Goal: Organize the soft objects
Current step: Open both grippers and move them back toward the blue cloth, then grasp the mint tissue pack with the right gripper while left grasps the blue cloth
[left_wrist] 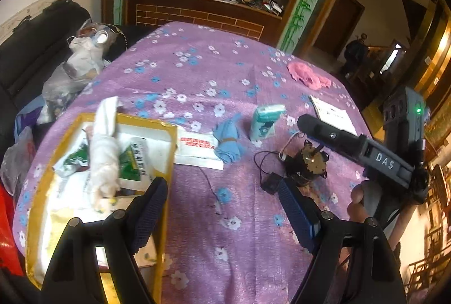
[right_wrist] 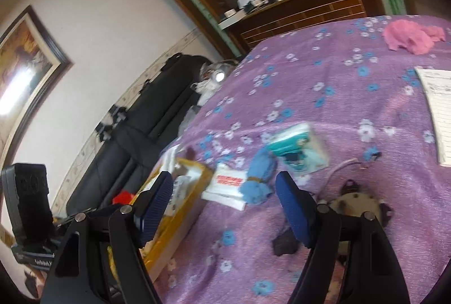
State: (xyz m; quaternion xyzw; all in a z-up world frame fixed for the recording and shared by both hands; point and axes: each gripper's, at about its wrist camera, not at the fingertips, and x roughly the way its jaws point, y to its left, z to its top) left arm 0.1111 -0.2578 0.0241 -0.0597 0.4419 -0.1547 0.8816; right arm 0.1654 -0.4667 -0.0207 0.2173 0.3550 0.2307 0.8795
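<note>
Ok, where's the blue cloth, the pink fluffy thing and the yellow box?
blue cloth (left_wrist: 227, 141): left wrist view, on its tied middle.
pink fluffy thing (right_wrist: 408, 37): right wrist view, on its middle.
yellow box (left_wrist: 169, 151): left wrist view, on its right rim.

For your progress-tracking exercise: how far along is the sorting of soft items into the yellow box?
Done: a white glove lies in the yellow box. In hand: nothing; left gripper and right gripper are open, empty. Left: blue cloth bundle, tissue pack, pink cloth on the tablecloth.
</note>
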